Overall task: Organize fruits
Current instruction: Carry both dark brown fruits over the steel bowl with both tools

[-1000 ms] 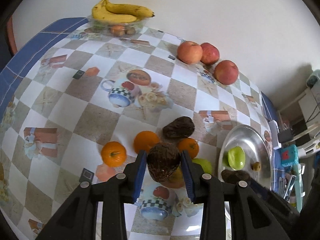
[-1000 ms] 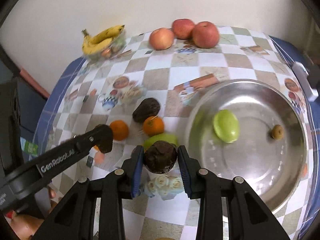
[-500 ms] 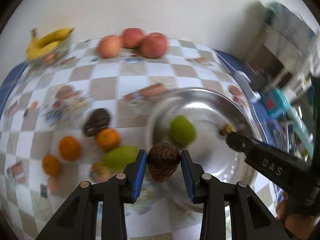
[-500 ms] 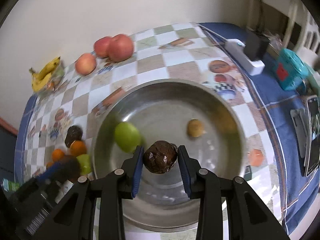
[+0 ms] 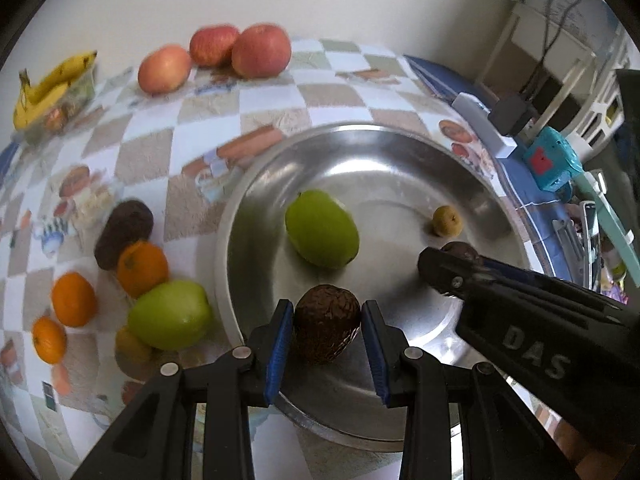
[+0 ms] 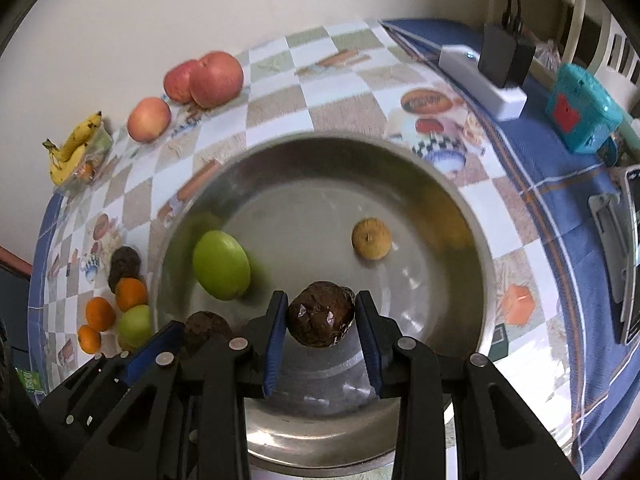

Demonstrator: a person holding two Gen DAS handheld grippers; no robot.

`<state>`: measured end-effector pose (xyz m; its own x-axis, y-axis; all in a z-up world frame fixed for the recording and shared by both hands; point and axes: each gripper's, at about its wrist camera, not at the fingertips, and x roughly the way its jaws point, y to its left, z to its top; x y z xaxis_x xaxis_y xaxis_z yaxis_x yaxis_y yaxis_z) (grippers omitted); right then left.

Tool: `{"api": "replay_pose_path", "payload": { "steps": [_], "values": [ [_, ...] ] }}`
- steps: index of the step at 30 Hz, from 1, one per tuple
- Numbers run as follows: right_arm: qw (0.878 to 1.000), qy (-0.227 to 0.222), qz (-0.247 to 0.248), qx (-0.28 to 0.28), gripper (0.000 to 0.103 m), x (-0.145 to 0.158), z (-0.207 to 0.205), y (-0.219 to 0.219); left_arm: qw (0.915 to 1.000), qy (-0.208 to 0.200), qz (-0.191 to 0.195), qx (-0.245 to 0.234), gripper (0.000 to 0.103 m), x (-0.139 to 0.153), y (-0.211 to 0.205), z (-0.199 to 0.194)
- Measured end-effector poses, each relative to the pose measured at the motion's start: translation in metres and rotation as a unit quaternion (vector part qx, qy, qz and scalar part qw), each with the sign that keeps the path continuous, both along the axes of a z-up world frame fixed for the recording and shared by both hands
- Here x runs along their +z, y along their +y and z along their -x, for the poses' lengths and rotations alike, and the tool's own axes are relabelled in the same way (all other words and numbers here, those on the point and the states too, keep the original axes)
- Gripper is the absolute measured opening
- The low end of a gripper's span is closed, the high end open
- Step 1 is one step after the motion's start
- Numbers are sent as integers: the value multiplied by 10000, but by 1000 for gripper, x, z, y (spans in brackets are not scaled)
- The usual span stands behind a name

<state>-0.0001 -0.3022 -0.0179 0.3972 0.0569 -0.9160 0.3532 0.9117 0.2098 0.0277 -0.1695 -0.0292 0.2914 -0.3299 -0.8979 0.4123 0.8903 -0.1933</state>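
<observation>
My left gripper (image 5: 326,334) is shut on a dark brown wrinkled fruit (image 5: 326,322) just above the near side of a steel bowl (image 5: 400,176). My right gripper (image 6: 321,322) is shut on a second dark wrinkled fruit (image 6: 321,314) over the same bowl (image 6: 320,200), to the right of the left one. In the bowl lie a green fruit (image 5: 322,228) and a small yellow-brown fruit (image 5: 447,221). Left of the bowl on the checked cloth are a dark avocado (image 5: 124,232), three oranges (image 5: 142,268) and a green apple (image 5: 170,316).
Three red apples (image 5: 261,50) and a bunch of bananas (image 5: 52,88) sit along the far wall. Right of the bowl are a white power strip (image 6: 482,84) with a black adapter (image 6: 506,58), a teal box (image 6: 580,118) and a phone (image 6: 632,252).
Both grippers have swung right from above the cloth to above the bowl and sunk a little, each carrying its dark fruit. Their grips have not changed.
</observation>
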Motion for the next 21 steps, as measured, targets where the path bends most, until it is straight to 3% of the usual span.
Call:
{"api": "replay_pose_path", "payload": {
  "steps": [7, 12, 15, 21],
  "values": [
    [9999, 97, 101, 90, 37, 0, 0, 4, 9999, -88, -71, -43, 38, -1, -4, 2],
    [9994, 316, -41, 97, 37, -10, 0, 4, 9999, -58, -99, -63, 38, -2, -5, 1],
    [9984, 402, -385, -1, 37, -20, 1, 0, 9999, -56, -127, -79, 39, -3, -5, 1],
    [9987, 414, -302, 24, 37, -20, 1, 3, 9998, -45, -154, -73, 39, -3, -5, 1]
  ]
}}
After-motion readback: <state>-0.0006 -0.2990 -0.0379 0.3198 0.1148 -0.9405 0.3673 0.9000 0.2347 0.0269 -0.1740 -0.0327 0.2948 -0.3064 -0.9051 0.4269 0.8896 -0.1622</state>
